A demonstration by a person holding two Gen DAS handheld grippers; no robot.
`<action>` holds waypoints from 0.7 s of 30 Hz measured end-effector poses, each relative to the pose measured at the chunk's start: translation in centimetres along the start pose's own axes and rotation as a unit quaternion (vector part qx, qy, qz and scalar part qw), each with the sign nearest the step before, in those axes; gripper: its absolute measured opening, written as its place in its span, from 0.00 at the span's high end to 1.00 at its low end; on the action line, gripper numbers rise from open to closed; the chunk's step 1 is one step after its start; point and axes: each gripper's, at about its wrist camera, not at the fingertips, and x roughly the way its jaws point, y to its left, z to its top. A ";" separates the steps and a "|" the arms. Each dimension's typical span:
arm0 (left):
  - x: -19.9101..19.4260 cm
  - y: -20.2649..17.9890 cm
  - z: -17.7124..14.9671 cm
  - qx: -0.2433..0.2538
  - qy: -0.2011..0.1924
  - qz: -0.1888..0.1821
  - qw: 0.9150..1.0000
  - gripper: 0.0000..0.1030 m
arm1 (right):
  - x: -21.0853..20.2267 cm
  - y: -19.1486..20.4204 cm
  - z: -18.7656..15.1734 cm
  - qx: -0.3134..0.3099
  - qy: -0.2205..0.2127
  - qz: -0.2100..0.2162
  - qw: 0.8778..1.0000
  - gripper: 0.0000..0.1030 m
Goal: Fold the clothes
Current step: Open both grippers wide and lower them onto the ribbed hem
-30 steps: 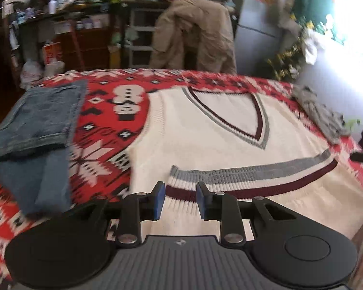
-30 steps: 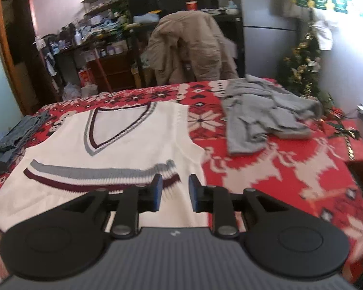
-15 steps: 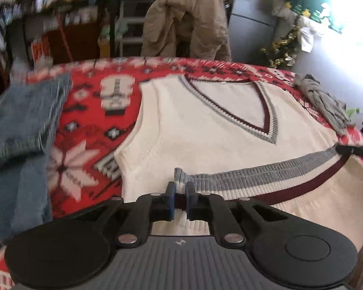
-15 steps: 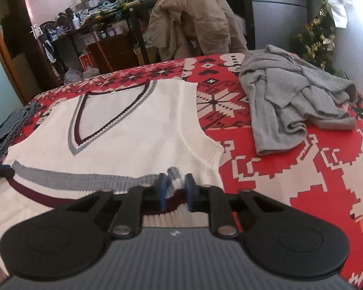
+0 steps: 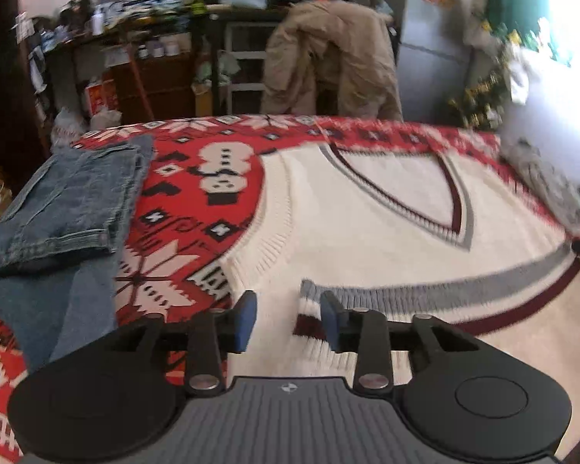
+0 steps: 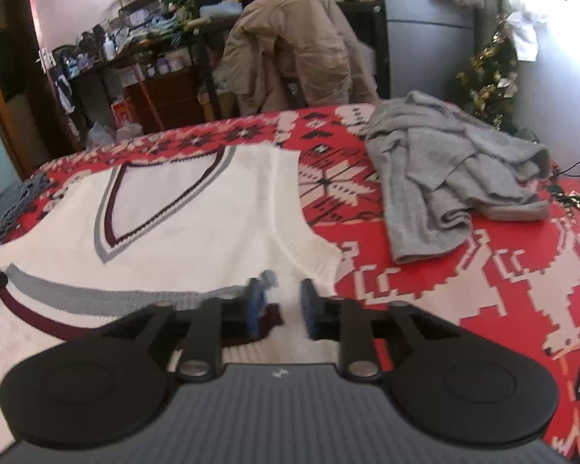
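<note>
A cream V-neck sweater vest (image 5: 367, 239) lies on the red patterned bench (image 6: 483, 290), its striped hem doubled up over the body. Both claws, left claw (image 5: 288, 319) and right claw (image 6: 280, 307), are spread above the hem corners. The loose hem fold could slide back and unfold.

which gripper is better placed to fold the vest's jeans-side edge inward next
Left. The left gripper is open over the white vest at its folded hem corner, on the side next to the jeans. The right gripper, also open, is at the opposite side, by the grey garment.
</note>
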 end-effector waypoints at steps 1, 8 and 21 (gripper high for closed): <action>-0.4 0.1 0.2 -0.005 0.000 -0.002 1.000 0.53 | -0.5 -0.1 0.2 0.003 -0.004 0.000 1.000 0.58; -4.6 -3.1 0.1 0.005 -0.005 -0.011 1.000 0.31 | -5.7 0.6 1.1 0.005 -0.021 0.026 0.999 0.01; -9.3 -9.6 -1.6 0.062 0.012 -0.046 0.997 0.12 | -12.9 6.0 -0.3 -0.058 -0.005 -0.026 0.998 0.01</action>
